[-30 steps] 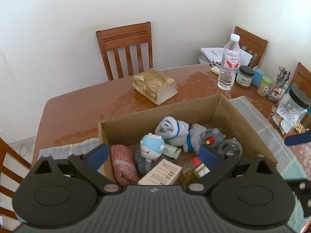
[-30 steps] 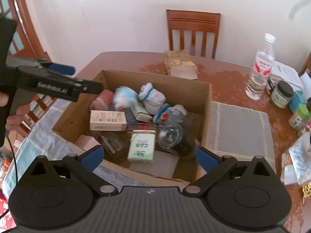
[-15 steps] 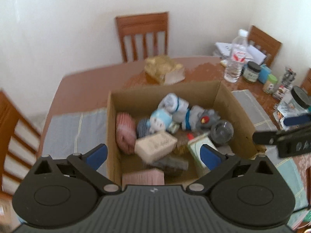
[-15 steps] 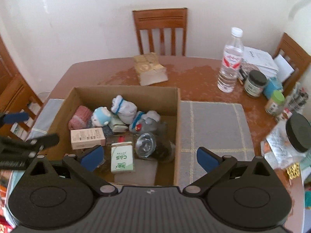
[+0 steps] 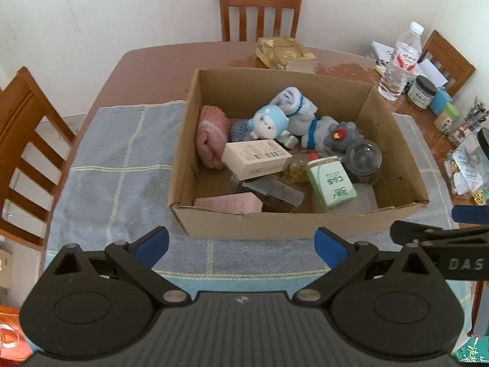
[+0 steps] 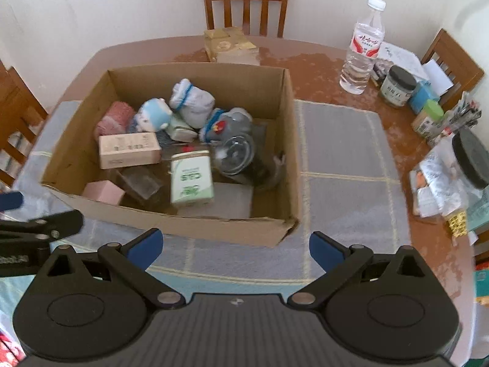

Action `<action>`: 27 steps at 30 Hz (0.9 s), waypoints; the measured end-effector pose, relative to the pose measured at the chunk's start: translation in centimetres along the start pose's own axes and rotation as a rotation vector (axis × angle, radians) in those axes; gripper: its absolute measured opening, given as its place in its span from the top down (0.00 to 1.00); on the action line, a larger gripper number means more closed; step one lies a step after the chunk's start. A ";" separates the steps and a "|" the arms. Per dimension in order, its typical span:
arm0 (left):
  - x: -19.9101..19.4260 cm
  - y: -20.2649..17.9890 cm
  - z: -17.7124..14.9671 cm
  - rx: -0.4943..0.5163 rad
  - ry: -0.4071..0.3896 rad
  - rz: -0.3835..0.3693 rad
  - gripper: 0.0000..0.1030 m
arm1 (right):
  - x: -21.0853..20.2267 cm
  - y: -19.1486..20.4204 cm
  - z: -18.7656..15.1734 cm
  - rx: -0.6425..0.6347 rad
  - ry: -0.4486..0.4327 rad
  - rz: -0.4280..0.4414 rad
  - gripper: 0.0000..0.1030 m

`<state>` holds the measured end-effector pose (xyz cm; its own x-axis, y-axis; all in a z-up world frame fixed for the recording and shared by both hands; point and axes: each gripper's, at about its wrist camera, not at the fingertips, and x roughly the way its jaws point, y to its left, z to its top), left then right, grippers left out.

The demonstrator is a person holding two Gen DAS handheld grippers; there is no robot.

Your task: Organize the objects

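Observation:
An open cardboard box (image 5: 394,128) (image 6: 288,140) sits on a grey checked mat (image 5: 122,159) (image 6: 342,159). Inside lie a pink rolled cloth (image 5: 211,137), a blue-capped plush toy (image 5: 270,122) (image 6: 152,116), rolled socks (image 5: 296,104) (image 6: 191,102), a beige carton (image 5: 255,159) (image 6: 128,150), a green-and-white pack (image 5: 331,180) (image 6: 191,177), a clear jar (image 5: 363,156) (image 6: 235,156) and a pink box (image 5: 229,203) (image 6: 104,191). My left gripper (image 5: 241,244) hovers open before the box's near wall. My right gripper (image 6: 235,246) is open too, empty, near the box's front right corner.
A water bottle (image 6: 362,55), jars (image 6: 397,85), papers and a black-lidded container (image 6: 470,162) crowd the table's right side. A gold bag (image 5: 284,52) (image 6: 229,46) lies behind the box. Wooden chairs (image 5: 259,9) (image 5: 24,140) stand around the brown table (image 5: 146,73).
Both grippers have pulled back and risen from over the box, so the whole box now shows in front of them. Nothing was picked up; the contents lie as before.

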<state>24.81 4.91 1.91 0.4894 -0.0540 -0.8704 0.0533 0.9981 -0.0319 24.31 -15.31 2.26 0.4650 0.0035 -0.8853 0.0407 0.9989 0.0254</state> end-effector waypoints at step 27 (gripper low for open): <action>-2.1 -0.2 0.7 -0.009 -0.018 -0.003 0.02 | -1.9 0.0 0.5 0.039 -0.013 0.027 0.00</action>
<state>24.41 4.77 4.07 0.5051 -0.0577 -0.8611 0.0469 0.9981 -0.0393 23.83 -15.32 4.17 0.4776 0.0301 -0.8780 0.0617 0.9958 0.0677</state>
